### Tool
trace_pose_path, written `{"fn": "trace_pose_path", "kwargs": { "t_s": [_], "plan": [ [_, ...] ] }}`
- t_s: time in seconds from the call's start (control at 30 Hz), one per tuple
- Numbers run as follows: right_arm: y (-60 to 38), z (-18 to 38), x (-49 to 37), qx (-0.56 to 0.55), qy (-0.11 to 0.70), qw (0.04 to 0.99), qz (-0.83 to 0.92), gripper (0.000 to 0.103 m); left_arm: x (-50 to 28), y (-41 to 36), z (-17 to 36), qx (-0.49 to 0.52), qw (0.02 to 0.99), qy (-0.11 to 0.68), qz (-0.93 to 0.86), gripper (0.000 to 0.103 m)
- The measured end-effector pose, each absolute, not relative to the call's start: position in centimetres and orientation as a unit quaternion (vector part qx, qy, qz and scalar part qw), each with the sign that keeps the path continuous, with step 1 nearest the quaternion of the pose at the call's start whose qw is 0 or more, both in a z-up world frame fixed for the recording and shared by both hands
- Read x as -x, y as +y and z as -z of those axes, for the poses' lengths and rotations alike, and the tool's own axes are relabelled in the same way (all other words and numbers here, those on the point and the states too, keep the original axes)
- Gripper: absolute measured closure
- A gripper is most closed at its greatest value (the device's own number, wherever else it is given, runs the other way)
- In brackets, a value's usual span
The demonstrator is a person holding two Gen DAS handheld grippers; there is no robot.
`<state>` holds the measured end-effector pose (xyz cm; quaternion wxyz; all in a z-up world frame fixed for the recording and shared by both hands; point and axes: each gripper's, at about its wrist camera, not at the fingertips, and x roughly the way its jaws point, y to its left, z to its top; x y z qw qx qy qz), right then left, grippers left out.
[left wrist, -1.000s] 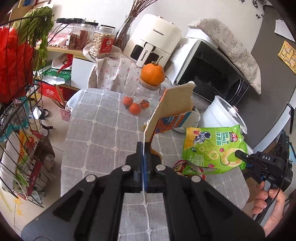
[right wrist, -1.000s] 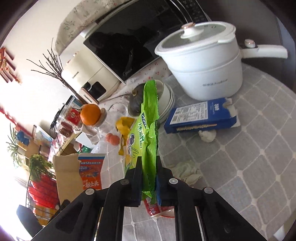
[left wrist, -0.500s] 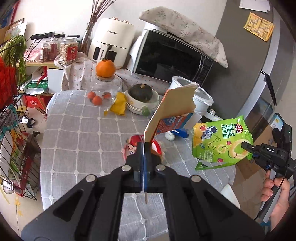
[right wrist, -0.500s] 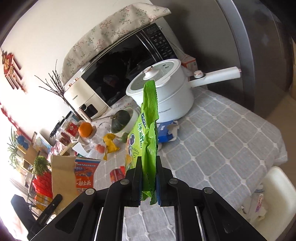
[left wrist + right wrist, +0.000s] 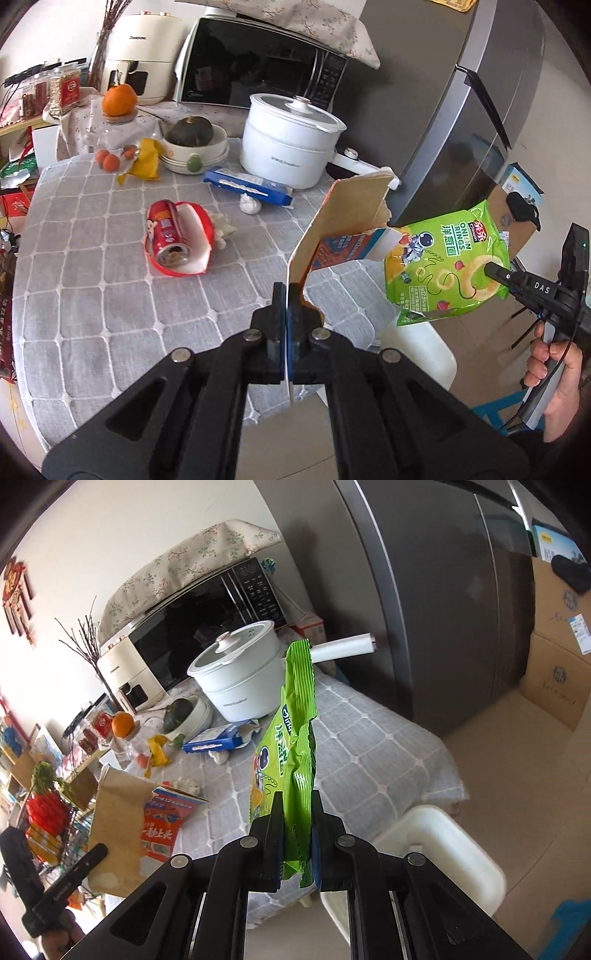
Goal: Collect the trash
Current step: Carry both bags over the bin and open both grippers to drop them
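My left gripper (image 5: pixel 287 295) is shut on a torn cardboard box piece (image 5: pixel 347 218), brown inside with red and blue print, held up past the table's near right edge. It also shows in the right wrist view (image 5: pixel 122 812). My right gripper (image 5: pixel 297 812) is shut on a green onion-rings snack bag (image 5: pixel 295 738), held upright above a white bin (image 5: pixel 436 849) beside the table. The bag also shows in the left wrist view (image 5: pixel 443 266). On the table lie a red can in a red-rimmed paper bowl (image 5: pixel 177 240), a blue carton (image 5: pixel 247 186), crumpled tissues (image 5: pixel 250 205) and a yellow wrapper (image 5: pixel 146 164).
A grey checked tablecloth (image 5: pixel 110 295) covers the table. At its back stand a white pot (image 5: pixel 291 140), a bowl with a squash (image 5: pixel 194 142), a jar topped with an orange (image 5: pixel 118 107), a microwave (image 5: pixel 258 66). A grey fridge (image 5: pixel 461 609) and cardboard boxes (image 5: pixel 554 664) stand right.
Both grippers have pulled back and swung right, away from the table, carrying the cardboard piece and the green bag. The white bin beside the table has come into view below the bag.
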<state>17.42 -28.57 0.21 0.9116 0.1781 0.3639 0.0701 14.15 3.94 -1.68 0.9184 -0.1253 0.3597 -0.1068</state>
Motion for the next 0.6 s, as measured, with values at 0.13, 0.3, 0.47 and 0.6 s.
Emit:
{"fn": "trace_pose_path", "kwargs": {
  "t_s": [0.13,0.3,0.47,0.6],
  "plan": [
    [-31.2,0.3,-15.6,-0.168,0.381,0.909,-0.03,0.091,-14.3,1.2,2.4,0.108,0.912,0.371,0.135,0.102],
    [-34.5,0.9,-13.6,-0.121,0.391,0.912,0.026,0.091,-14.2,-1.6,3.2,0.094,0.906,0.381,0.158,0.102],
    [-37.4,4.6,-13.4,-0.145,0.451,0.88,0.031,0.091,-14.3,-4.0,3.9,0.078,0.9,0.391,0.175,0.102],
    [-37.8,8.2,-13.9,-0.162,0.501,0.85,0.013,0.086,-14.2,-5.7,4.5,0.065,0.896,0.398,0.186,0.102]
  ]
}}
